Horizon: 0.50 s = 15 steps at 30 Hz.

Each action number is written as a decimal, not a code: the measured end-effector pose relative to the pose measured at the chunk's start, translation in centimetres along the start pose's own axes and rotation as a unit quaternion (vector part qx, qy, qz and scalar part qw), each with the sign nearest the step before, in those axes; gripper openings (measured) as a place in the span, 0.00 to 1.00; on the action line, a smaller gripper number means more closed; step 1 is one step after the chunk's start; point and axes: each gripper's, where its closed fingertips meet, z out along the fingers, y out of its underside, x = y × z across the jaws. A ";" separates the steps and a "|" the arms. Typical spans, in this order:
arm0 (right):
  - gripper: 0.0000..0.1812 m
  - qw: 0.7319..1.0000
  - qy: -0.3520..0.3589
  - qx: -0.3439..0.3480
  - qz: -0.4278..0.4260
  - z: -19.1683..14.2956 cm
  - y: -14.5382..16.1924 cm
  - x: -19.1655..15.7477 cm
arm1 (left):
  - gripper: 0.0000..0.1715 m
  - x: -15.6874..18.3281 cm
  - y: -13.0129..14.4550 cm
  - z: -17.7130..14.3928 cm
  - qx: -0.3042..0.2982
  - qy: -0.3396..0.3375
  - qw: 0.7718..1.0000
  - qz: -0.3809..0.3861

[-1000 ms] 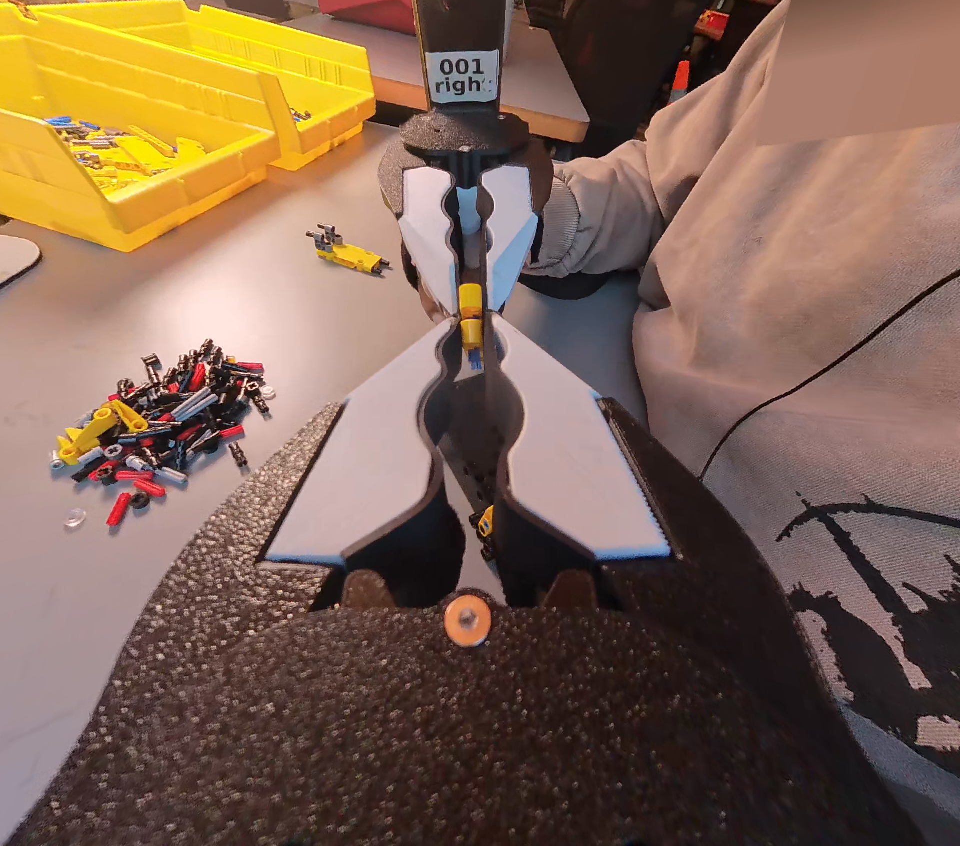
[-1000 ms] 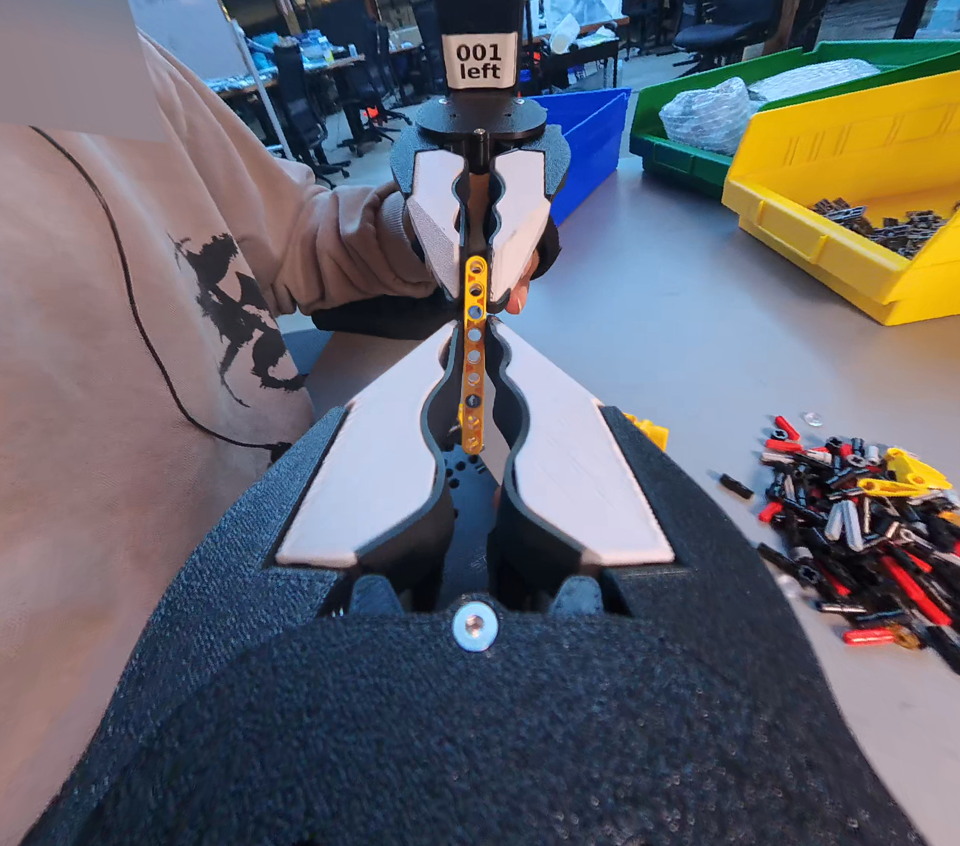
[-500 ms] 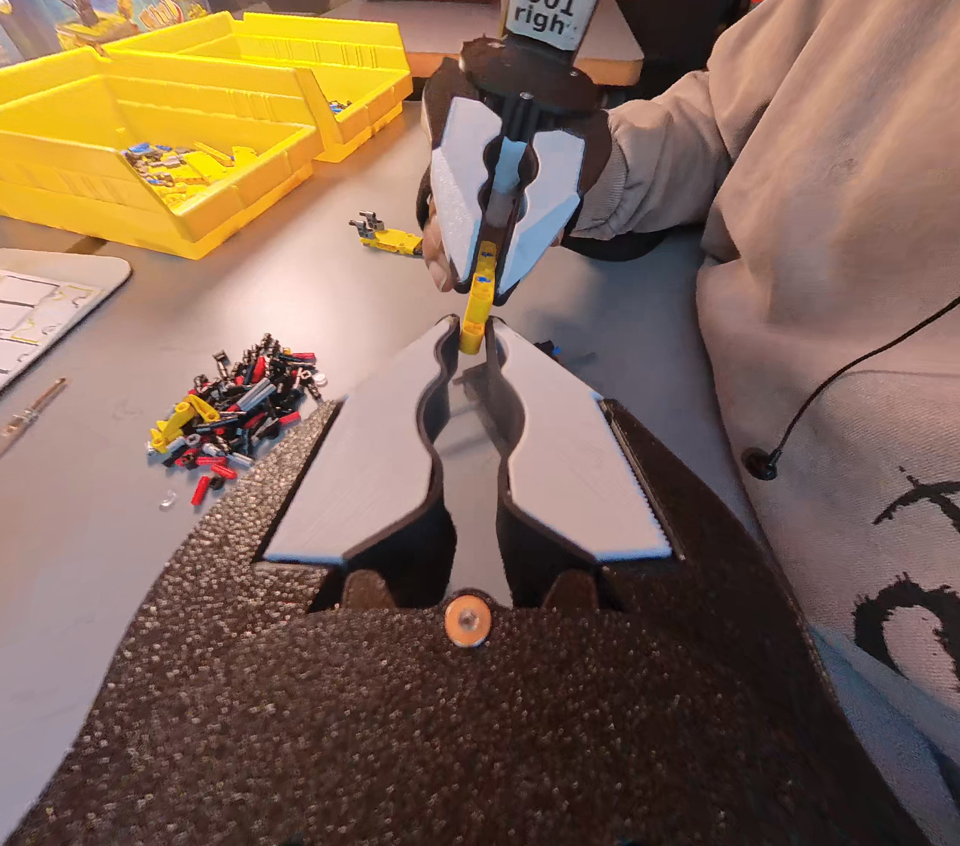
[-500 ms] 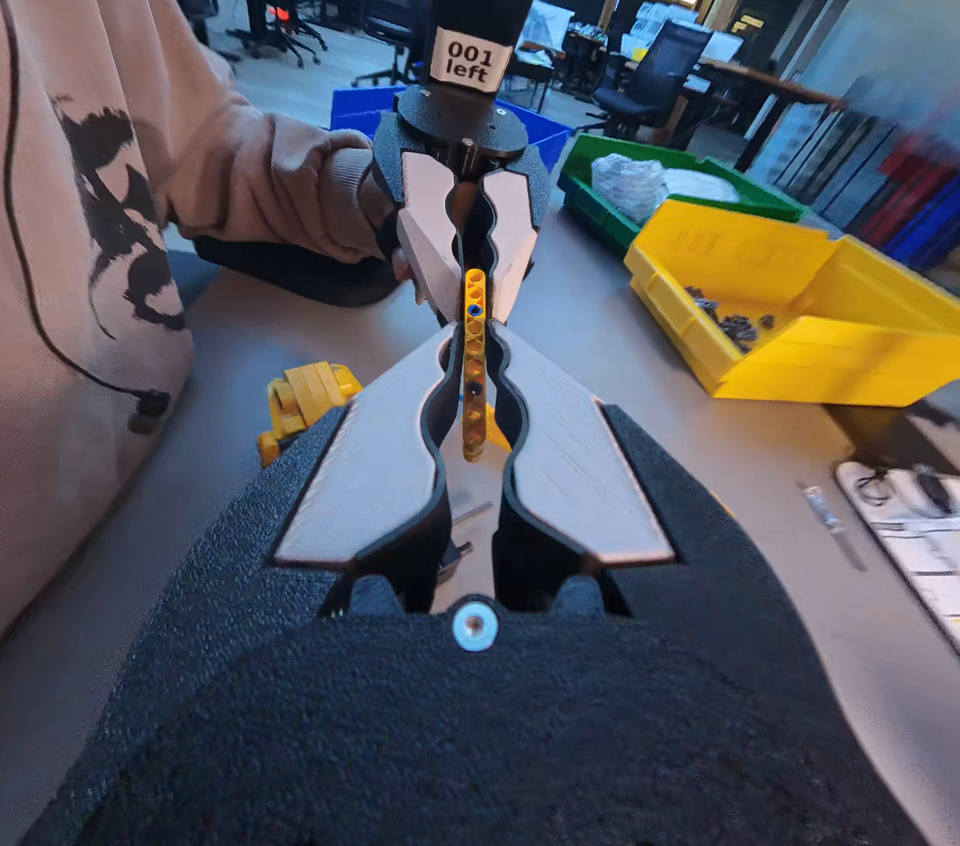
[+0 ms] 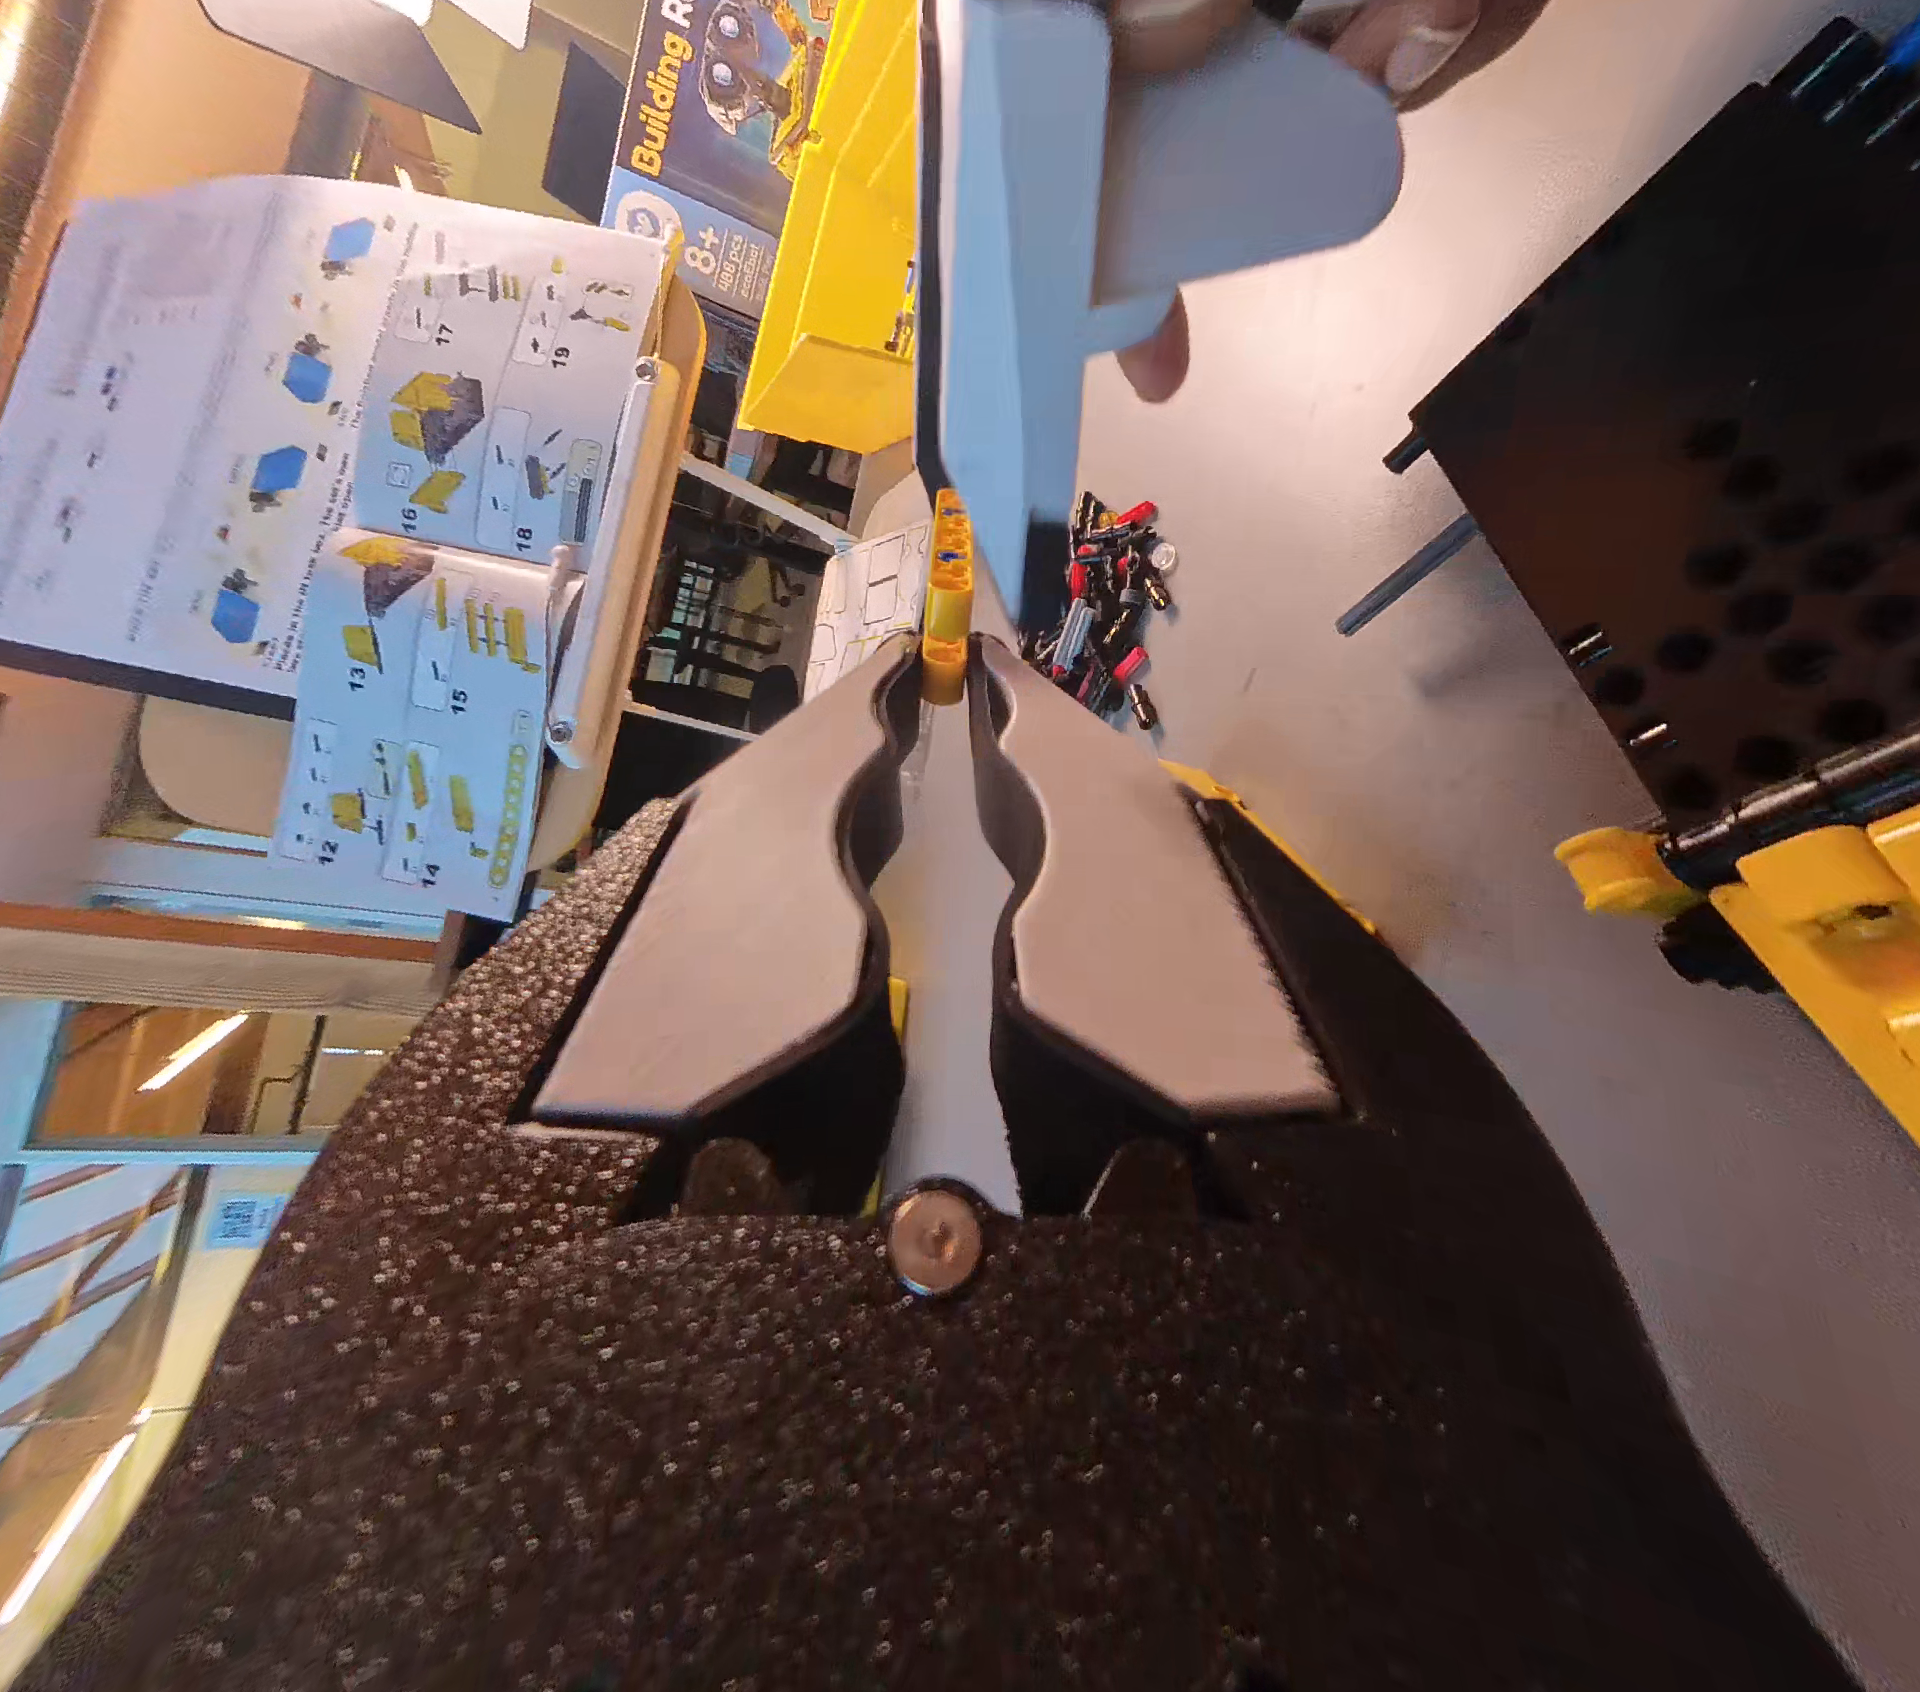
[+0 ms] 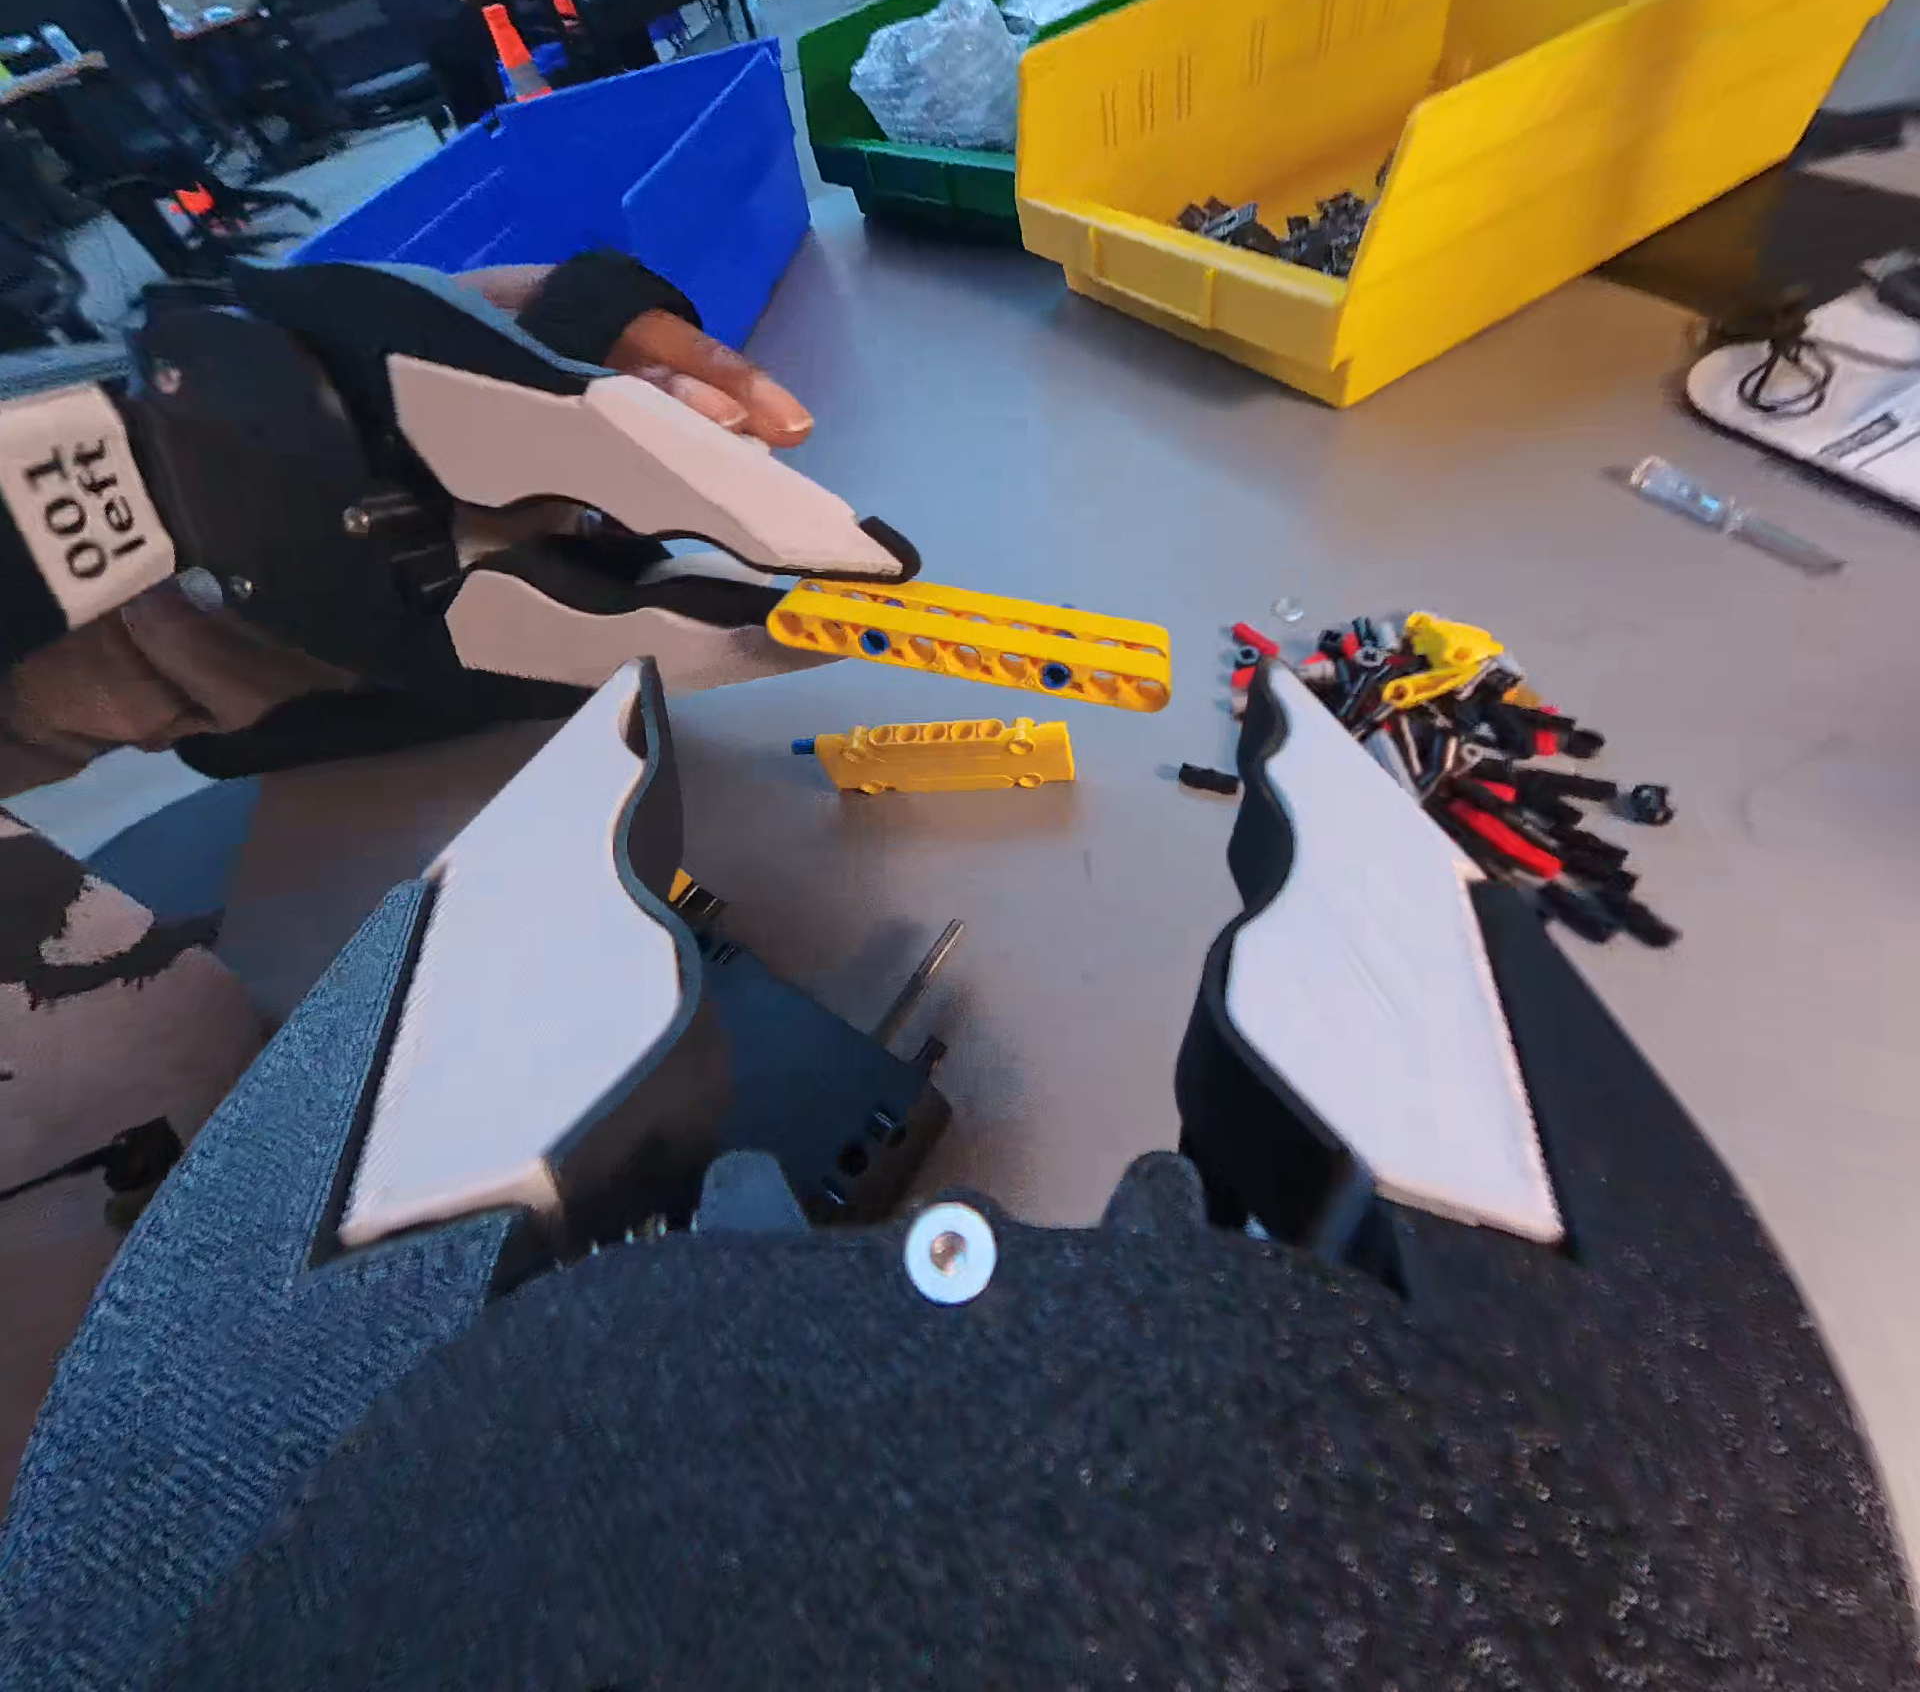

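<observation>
My left gripper point(image 5: 945, 650) is shut on one end of a long yellow holed beam point(image 5: 948, 582). In the right wrist view the left gripper point(image 6: 821, 593) comes in from the left, turned on its side, and holds the beam point(image 6: 966, 645) level above the grey table point(image 6: 1039, 447). The beam carries blue pins. My right gripper point(image 6: 951, 681) is open and empty, its fingers apart on either side of the beam's free end, not touching it. One right finger point(image 5: 997, 271) shows blurred in the left wrist view. A shorter yellow beam point(image 6: 945, 754) lies on the table under the held one.
A pile of small red, black and grey pins point(image 6: 1455, 738) lies at right. Yellow bin point(image 6: 1455, 136), green bin point(image 6: 935, 167) and blue bin point(image 6: 623, 188) stand behind. A black perforated part point(image 6: 810, 1102) lies under my right gripper. An instruction sheet point(image 5: 312, 499) stands on a holder. Left and right tips are no more than a few centimetres apart.
My right gripper has opened, let go of the yellow beam and drawn back. My left gripper has rolled onto its side, still shut on the beam.
</observation>
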 end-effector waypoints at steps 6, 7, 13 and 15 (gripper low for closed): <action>0.42 0.998 -0.013 0.031 0.059 -0.3 -0.7 0.5 | 0.04 -0.1 -0.8 0.3 0.000 -0.017 0.999 0.031; 0.42 0.998 -0.014 0.026 0.054 -0.4 -0.6 0.4 | 0.04 0.0 -0.8 0.3 0.000 -0.015 0.999 0.035; 0.44 1.000 0.003 0.006 0.001 -0.3 -0.2 0.4 | 0.03 0.3 -1.0 0.3 -0.001 -0.013 0.999 0.040; 0.44 1.000 0.003 0.009 0.021 -0.3 -0.2 0.6 | 0.03 0.1 -0.8 0.3 -0.009 -0.017 0.999 0.043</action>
